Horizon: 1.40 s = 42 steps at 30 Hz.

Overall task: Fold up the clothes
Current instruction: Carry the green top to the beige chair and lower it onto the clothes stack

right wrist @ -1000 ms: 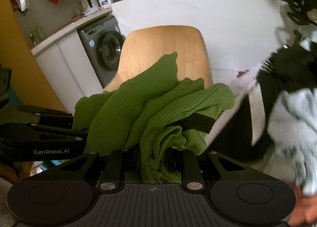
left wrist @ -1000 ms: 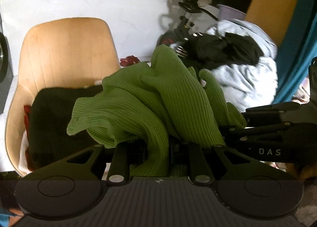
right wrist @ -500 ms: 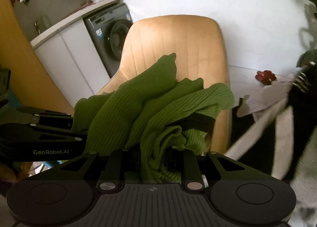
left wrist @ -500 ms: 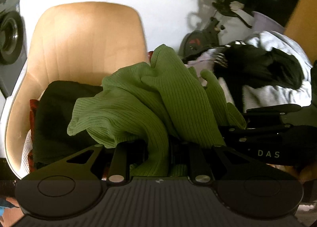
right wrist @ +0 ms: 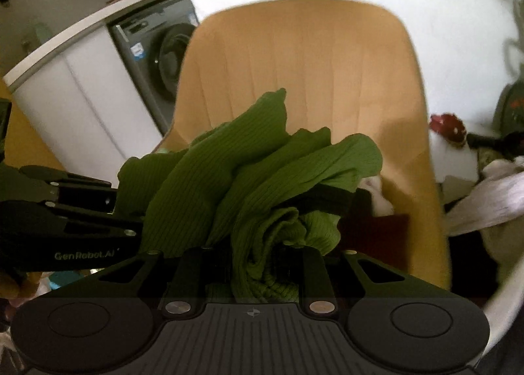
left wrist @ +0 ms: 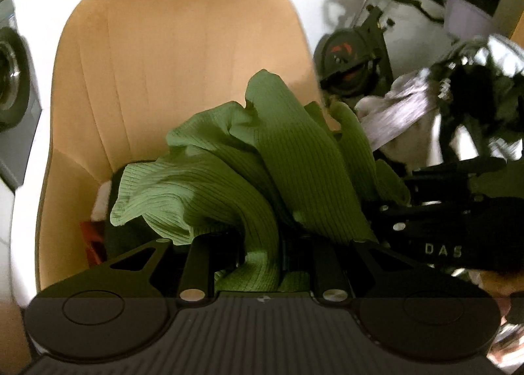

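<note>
I had the green ribbed garment (left wrist: 262, 172) bunched up and carried between both grippers, in the air in front of the tan chair (left wrist: 170, 57). My left gripper (left wrist: 262, 253) was clamped narrow on a thick fold of it; my right gripper (right wrist: 262, 260) pinched another rolled wad of the same cloth (right wrist: 249, 185), jaws nearly together. On the side of the right gripper, seen from the left camera, I read "DAS" (left wrist: 443, 250); on the left gripper, seen from the right camera, "GenRobot.AI" (right wrist: 83, 255). Dark clothes (left wrist: 113, 231) lay on the chair seat beneath. Further out stood a grey washing machine (right wrist: 157, 57) with a small label I couldn't read, and a blurred heap of pale and black laundry (left wrist: 425, 113) off right.
</note>
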Tool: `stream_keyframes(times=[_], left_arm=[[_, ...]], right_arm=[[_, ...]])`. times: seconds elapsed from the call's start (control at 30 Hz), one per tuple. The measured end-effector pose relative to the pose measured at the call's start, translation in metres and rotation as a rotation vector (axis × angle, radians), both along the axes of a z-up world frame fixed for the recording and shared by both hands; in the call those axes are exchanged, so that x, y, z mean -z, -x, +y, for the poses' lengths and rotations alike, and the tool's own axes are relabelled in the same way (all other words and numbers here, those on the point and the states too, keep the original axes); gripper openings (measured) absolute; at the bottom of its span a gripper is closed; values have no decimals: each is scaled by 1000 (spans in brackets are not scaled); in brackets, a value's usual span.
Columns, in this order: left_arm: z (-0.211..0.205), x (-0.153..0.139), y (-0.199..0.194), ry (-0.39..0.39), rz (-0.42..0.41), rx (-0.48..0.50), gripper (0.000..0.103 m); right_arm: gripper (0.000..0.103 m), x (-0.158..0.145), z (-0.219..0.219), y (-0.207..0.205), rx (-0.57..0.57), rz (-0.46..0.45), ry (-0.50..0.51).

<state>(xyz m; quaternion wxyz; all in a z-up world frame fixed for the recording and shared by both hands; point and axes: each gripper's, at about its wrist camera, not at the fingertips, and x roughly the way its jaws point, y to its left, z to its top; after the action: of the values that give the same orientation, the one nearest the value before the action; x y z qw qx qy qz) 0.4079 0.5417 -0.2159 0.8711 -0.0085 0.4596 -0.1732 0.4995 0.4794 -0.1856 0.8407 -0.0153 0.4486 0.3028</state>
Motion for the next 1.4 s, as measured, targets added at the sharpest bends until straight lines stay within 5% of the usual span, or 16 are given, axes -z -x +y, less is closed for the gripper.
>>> stream_keyframes(times=[0.07, 0.2, 0.3, 0.6, 0.87, 1.2, 1.4], left_arm=[[11, 21, -15, -28, 22, 36, 21], [41, 78, -34, -41, 193, 13, 22], [62, 90, -31, 8, 232, -9, 22], [92, 70, -29, 138, 258, -92, 21], [140, 85, -5, 208, 304, -257, 22], [131, 80, -13, 122, 253, -171, 22], [128, 103, -18, 83, 277, -173, 24]], right_arm=[[18, 21, 13, -11, 10, 9, 8], [18, 77, 29, -28, 60, 97, 55], [19, 105, 25, -34, 136, 169, 58], [18, 93, 12, -48, 135, 187, 47], [18, 85, -59, -69, 346, 213, 46], [18, 98, -61, -66, 413, 282, 33], [19, 111, -65, -61, 450, 323, 44]])
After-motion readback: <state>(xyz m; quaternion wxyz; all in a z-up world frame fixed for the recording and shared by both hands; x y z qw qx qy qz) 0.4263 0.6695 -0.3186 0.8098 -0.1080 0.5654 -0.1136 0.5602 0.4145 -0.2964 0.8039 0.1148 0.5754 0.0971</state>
